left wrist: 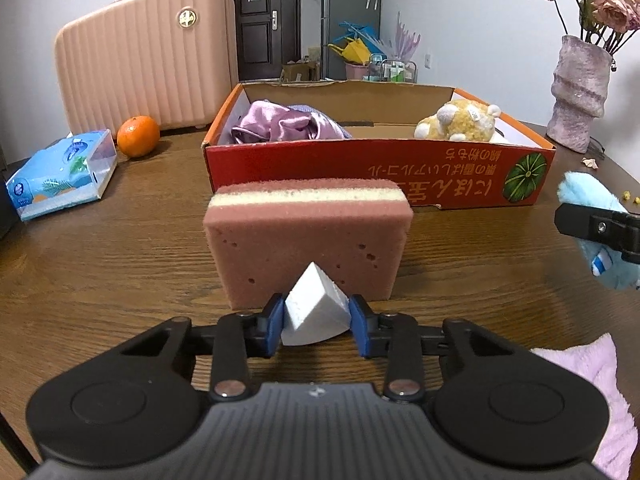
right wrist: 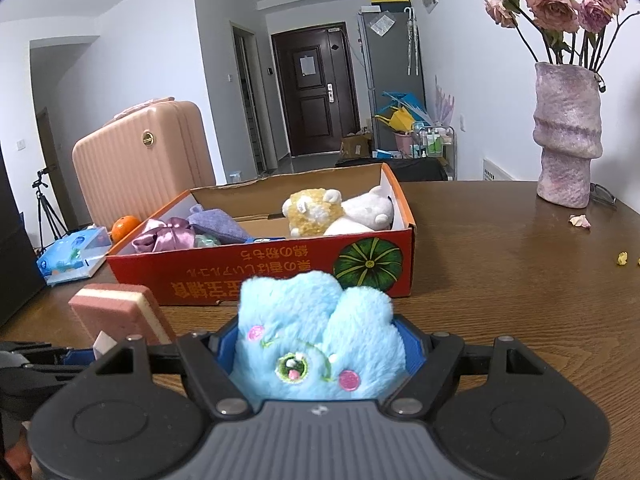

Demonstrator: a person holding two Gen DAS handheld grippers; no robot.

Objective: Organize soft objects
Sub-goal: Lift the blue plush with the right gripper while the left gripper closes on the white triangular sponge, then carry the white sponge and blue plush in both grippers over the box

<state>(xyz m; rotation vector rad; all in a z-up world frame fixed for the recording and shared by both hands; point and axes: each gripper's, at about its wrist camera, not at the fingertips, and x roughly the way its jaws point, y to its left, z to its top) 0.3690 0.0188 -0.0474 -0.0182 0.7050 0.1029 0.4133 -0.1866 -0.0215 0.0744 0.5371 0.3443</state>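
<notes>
- Sponge (left wrist: 308,240), pink with a cream stripe, stands on the wooden desk (left wrist: 100,264) before the red box (left wrist: 380,172); left gripper (left wrist: 316,322) jaws clamp a white block (left wrist: 314,312).
- Plush (right wrist: 316,344), fluffy blue, sits clamped in the right gripper (right wrist: 320,350) jaws above the desk; suitcase (right wrist: 144,160) and vase (right wrist: 566,132) behind.

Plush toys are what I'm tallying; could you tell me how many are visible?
3: a yellow plush and a white plush in the box's right end, and a blue plush clamped in the right gripper. Others may be hidden.
</notes>
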